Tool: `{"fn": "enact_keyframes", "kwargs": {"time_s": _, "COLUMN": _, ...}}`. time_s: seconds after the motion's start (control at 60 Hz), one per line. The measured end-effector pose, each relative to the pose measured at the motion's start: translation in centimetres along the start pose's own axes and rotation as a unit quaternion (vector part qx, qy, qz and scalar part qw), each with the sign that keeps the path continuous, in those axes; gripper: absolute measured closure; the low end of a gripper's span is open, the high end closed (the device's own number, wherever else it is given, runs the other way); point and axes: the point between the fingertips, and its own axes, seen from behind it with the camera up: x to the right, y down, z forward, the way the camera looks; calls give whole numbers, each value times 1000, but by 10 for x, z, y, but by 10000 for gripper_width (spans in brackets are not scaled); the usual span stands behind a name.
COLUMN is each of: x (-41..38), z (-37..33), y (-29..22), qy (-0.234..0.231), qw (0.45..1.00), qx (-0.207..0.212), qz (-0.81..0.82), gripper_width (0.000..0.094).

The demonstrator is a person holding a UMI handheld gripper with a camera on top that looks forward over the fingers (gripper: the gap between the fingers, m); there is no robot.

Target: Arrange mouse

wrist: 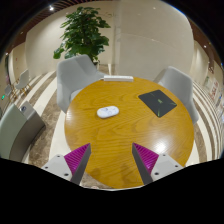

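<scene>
You're in a bright room with pale walls and a big leafy potted plant (83, 33) standing at the back, and right below you is a round wooden table (128, 135) with a warm orange-brown top. Around it you've got 3 grey chairs: 1 at the far left (76, 77), 1 at the far right (178, 85), and 1 close on the left (20, 131). The white mouse (107, 111) is sitting on the tabletop, a bit left of the middle, well ahead of your gripper (113, 160) and not touching anything. To the right of it, well apart, lies a dark flat tablet-like thing (157, 102). Your gripper's fingers (76, 160) with the magenta pads are spread wide with nothing between them, just hovering over the near edge of the table.
</scene>
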Motion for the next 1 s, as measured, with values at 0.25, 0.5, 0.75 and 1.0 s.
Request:
{"fn": "enact_keyframes", "kwargs": {"time_s": 0.25, "x": -42, "z": 24, "y": -5, "qy": -19, "qw": 1000, "qx": -2, "qz": 1, "gripper_width": 70}}
{"fn": "enact_keyframes", "kwargs": {"time_s": 0.5, "x": -61, "z": 68, "y": -20, "qy": -7, "qw": 1000, "qx": 29, "qz": 6, "gripper_width": 71}}
{"fn": "enact_keyframes", "kwargs": {"time_s": 0.75, "x": -55, "z": 133, "y": -40, "qy": 1, "qw": 999, "qx": 41, "qz": 19, "gripper_width": 70}}
{"fn": "enact_keyframes", "kwargs": {"time_s": 1.0, "x": -51, "z": 207, "y": -54, "qy": 0, "qw": 999, "qx": 30, "qz": 15, "gripper_width": 73}}
